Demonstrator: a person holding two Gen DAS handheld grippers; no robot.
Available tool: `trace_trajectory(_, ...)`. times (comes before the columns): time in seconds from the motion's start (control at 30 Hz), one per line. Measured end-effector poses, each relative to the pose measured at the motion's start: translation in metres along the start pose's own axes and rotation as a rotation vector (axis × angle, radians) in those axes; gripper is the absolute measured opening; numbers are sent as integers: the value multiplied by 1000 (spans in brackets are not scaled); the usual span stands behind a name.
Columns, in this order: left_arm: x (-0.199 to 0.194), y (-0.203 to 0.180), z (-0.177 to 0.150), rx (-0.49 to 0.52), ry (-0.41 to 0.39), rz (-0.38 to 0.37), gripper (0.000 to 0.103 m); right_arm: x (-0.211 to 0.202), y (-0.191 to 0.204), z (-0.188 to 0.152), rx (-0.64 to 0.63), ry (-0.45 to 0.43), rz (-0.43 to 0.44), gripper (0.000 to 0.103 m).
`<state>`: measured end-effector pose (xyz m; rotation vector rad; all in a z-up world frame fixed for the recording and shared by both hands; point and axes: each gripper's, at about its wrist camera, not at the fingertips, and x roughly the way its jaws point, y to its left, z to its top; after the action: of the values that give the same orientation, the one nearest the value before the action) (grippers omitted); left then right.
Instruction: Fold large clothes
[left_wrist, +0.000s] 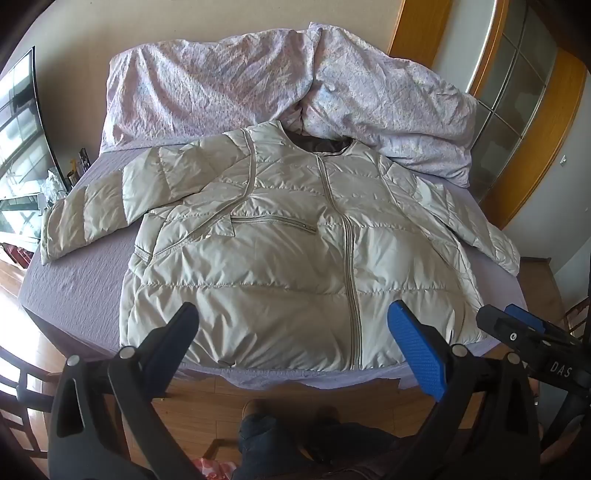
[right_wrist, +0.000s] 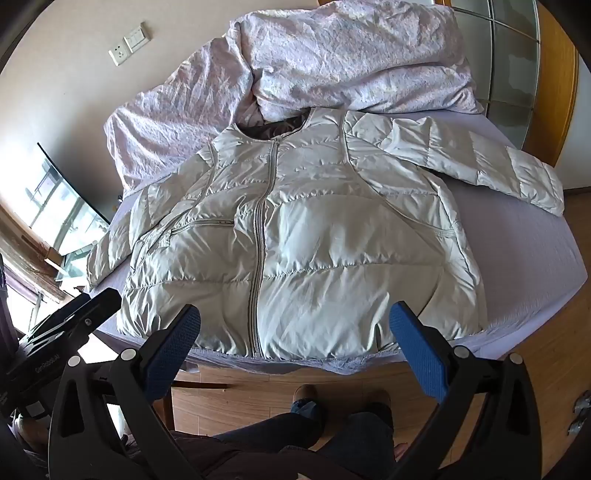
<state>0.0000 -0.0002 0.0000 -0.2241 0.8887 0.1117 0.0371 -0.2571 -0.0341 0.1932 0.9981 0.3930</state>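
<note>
The left gripper (left_wrist: 295, 325) hangs above the near edge of the bed (left_wrist: 74, 291) with its blue-padded fingers (left_wrist: 417, 350) spread wide and nothing between them. The right gripper (right_wrist: 295, 325) hangs beside it, fingers likewise wide apart and empty; neither touches the cloth. Past the fingertips the pale quilted jacket (left_wrist: 288, 266) lies flat and face up on the lilac sheet, zipped shut, its hem along the bed's near edge and its collar toward the far edge. One sleeve (left_wrist: 96, 214) reaches toward the left edge; the other sleeve (right_wrist: 480, 162) reaches the right edge. A crumpled floral duvet (left_wrist: 229, 85) is heaped along the far edge, touching the collar. Below the bed's near edge are wooden floorboards (right_wrist: 258, 398) and the person's legs (right_wrist: 280, 435). A wall socket (right_wrist: 118, 55) sits on the beige wall, and a wood-framed glass door (left_wrist: 517, 92) stands off the right far corner.
</note>
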Motion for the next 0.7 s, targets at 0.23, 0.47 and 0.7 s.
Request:
trace_trajectory(0.23,0,0,0,-3,1,-3,101,0,0,0,-3,-3,0,102)
trace_trajectory(0.47,0,0,0,-3,0,-4,101,-1,0,0,-2,-6,-2,102)
trace_trajectory(0.7,0,0,0,-4,-1,-4,101,0,-1,-1,7,-1,-3,102)
